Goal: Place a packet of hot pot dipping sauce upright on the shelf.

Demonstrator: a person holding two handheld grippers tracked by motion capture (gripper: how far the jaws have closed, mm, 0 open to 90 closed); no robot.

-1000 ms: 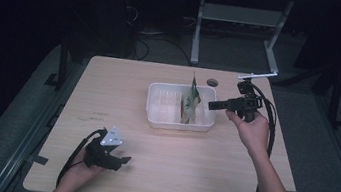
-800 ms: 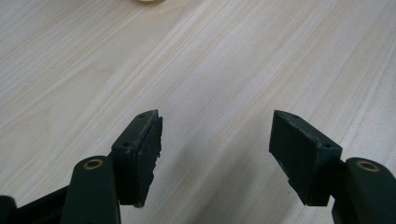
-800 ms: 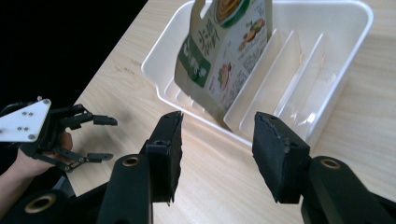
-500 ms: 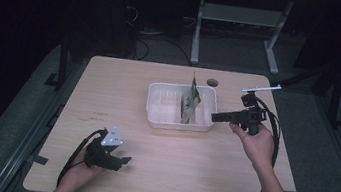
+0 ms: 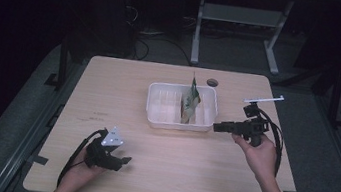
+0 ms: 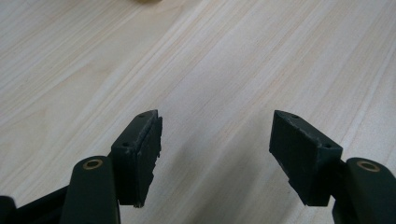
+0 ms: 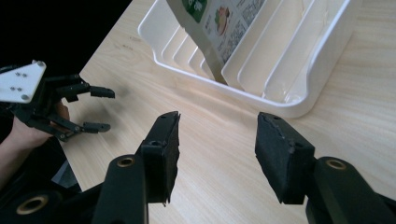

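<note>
A light wooden desk [image 5: 162, 175] stands in a dark room, seen from above. Near its far middle sits a white plastic tray [image 5: 156, 110] with ribbed dividers, and a printed food packet [image 5: 190, 101] stands upright in the tray's right half, leaning on a divider.

The right gripper [image 5: 218, 127], held in a person's hand at the desk's right side, points left toward the tray and sits just beside the tray's right wall without touching it. The jaws have just been opening and stand well apart with nothing between them. In the right gripper view, the tray [image 7: 327, 70] and the packet [image 7: 219, 18] lie ahead of and above the jaws (the packet clear of both pads).

The left gripper [image 5: 123, 162] rests in the other hand near the desk's front left corner, well apart from the tray. Its jaws are spread wide and hold nothing; bare wood [image 6: 224, 70] shows between them.
</note>
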